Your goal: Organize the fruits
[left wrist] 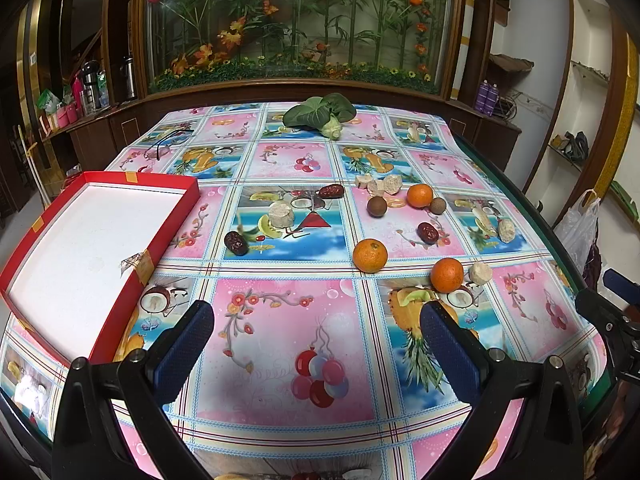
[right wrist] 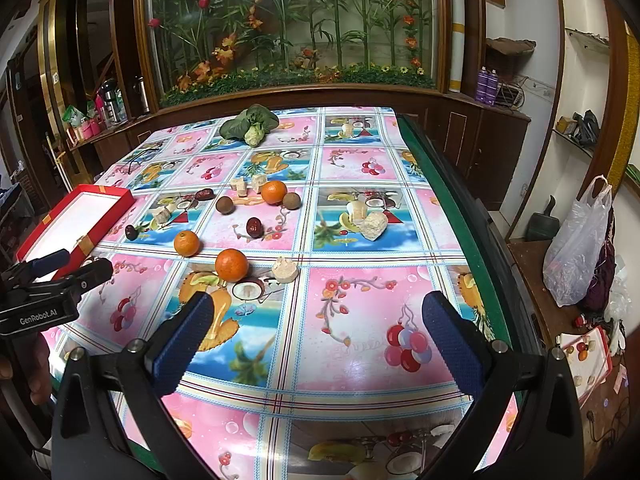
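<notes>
Both grippers, left [left wrist: 316, 340] and right [right wrist: 316, 336], hover with jaws spread, empty; nothing is grasped. The red box [left wrist: 132, 178] lies empty at the worktop's left, presumably awaiting the scattered oranges [left wrist: 370, 255] and dates [left wrist: 236, 243].

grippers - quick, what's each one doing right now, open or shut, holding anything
Left gripper: open, fingers wide apart, holding nothing, over the tablecloth.
Right gripper: open, fingers wide apart, holding nothing; the nearest orange lies ahead, untouched.

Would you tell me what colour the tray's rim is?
Red, with a white inside; the tray shows best in the left wrist view.
</notes>
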The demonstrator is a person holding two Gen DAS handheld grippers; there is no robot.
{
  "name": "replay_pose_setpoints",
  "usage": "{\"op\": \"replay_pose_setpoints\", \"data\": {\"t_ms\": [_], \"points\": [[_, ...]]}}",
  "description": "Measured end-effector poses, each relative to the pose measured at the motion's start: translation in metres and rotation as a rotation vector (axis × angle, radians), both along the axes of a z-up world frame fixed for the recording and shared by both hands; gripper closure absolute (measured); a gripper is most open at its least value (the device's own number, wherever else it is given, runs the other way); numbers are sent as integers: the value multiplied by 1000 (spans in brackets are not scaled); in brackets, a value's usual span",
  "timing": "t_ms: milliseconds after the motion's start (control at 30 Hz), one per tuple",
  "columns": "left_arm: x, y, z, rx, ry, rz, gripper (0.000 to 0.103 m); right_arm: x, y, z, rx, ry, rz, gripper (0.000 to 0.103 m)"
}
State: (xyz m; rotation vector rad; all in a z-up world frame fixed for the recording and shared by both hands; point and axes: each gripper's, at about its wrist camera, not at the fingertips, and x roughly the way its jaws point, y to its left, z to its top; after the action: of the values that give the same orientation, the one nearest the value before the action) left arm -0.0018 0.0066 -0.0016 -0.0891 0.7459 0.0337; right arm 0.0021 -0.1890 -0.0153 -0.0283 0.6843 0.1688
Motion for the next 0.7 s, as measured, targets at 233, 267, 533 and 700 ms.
{"op": "replay_pose_setpoints", "data": {"t_ms": [233,267,533,700], "points": [[-1,1,0,0,3,2,1,0,0,0,1,1,-2,0],[-1,1,0,-1,3,1,1,0,0,0,1,1,-2,0],[-3,6,-6,10,10,17,1,1,-4,-1,-9,5,-3,0],[3,9,-13,0,35,25,1,28,-28,-4,12,27,-51,0]]}}
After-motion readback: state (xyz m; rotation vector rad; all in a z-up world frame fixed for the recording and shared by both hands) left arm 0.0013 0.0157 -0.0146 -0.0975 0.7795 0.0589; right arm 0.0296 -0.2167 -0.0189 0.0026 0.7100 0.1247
